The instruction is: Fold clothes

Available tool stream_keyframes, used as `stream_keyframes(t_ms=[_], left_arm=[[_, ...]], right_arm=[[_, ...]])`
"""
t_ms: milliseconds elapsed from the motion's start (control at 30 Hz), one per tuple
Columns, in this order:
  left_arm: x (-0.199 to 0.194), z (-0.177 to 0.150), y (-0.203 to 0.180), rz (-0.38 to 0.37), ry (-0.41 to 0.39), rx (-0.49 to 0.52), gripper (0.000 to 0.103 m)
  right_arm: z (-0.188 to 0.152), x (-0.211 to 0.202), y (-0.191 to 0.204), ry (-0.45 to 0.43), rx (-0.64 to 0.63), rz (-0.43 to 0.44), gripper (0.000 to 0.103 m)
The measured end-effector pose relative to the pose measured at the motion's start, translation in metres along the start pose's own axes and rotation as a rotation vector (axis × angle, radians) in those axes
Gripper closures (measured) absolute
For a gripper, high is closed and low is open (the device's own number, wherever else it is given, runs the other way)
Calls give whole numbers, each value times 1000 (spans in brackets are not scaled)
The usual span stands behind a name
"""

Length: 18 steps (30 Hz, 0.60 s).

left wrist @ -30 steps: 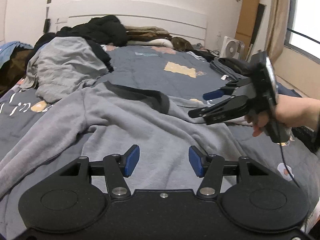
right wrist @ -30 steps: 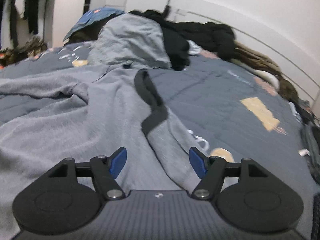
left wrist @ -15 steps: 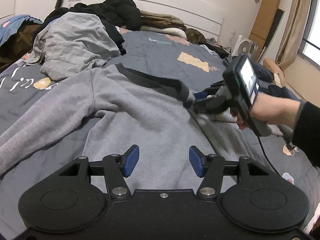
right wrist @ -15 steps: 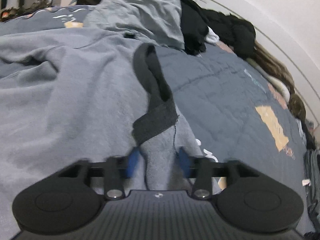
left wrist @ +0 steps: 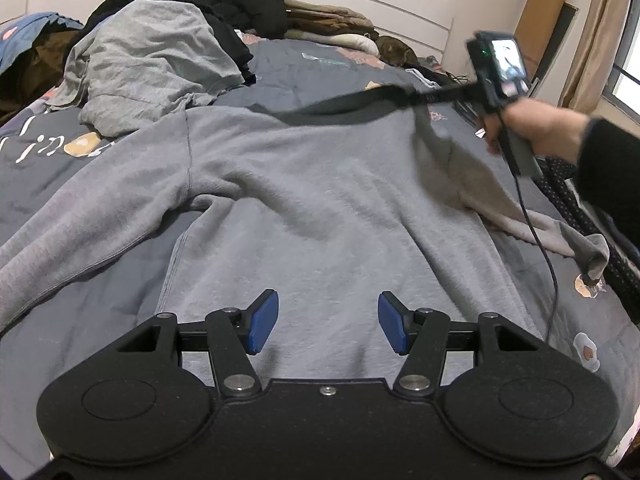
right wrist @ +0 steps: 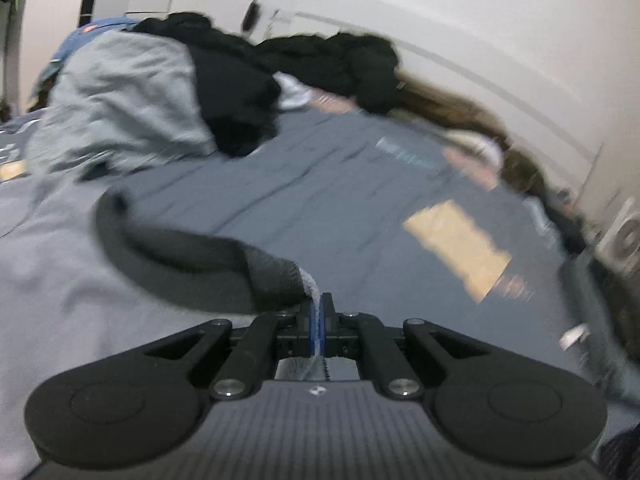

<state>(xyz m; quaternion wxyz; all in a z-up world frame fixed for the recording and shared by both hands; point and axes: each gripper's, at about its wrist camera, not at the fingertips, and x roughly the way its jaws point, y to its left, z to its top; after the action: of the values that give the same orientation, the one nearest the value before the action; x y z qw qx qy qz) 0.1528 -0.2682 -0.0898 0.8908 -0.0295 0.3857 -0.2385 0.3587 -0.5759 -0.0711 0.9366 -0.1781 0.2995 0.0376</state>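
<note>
A grey sweatshirt (left wrist: 320,208) with a black collar band (left wrist: 360,104) lies spread on the bed. My left gripper (left wrist: 326,322) is open and empty, just above the sweatshirt's lower body. My right gripper (right wrist: 318,320) is shut on the sweatshirt's fabric (right wrist: 314,292) beside the black collar (right wrist: 180,256) and lifts it. In the left wrist view the right gripper (left wrist: 428,98) holds the collar stretched up and to the right. One sleeve (left wrist: 80,216) trails to the left, the other (left wrist: 560,236) to the right.
A grey garment (left wrist: 152,64) and black clothes (left wrist: 240,0) are piled at the head of the bed, near the white headboard (left wrist: 360,8). The dark blue duvet (left wrist: 328,68) lies beyond the sweatshirt. A fan (right wrist: 624,240) and a cardboard roll (left wrist: 540,12) stand at the right.
My right gripper closed on the sweatshirt at the collar and pulled it up and to the right, stretching the collar band. My left gripper stayed open over the lower body.
</note>
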Motion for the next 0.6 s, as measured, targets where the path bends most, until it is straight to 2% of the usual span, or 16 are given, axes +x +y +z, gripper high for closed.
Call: stream_keyframes(t_ms=[67, 133, 233, 367, 500, 533, 600], left_arm=[[5, 0, 2, 4, 10, 2, 48], [10, -1, 2, 10, 23, 8, 48], [15, -1, 5, 11, 35, 10, 48], [12, 0, 5, 2, 25, -1, 48], [6, 2, 3, -10, 10, -2, 48], [5, 2, 2, -12, 6, -2, 48], [2, 2, -1, -16, -2, 2, 48]], right_arm=[[11, 21, -5, 14, -32, -42, 101], [12, 46, -5, 55, -72, -94, 96], [4, 72, -15, 158, -11, -148, 96], [-5, 41, -42, 85, 128, -133, 89], [-25, -22, -52, 20, 203, -76, 70], [-33, -37, -50, 13, 215, -64, 63], [-53, -64, -49, 17, 254, -50, 57]])
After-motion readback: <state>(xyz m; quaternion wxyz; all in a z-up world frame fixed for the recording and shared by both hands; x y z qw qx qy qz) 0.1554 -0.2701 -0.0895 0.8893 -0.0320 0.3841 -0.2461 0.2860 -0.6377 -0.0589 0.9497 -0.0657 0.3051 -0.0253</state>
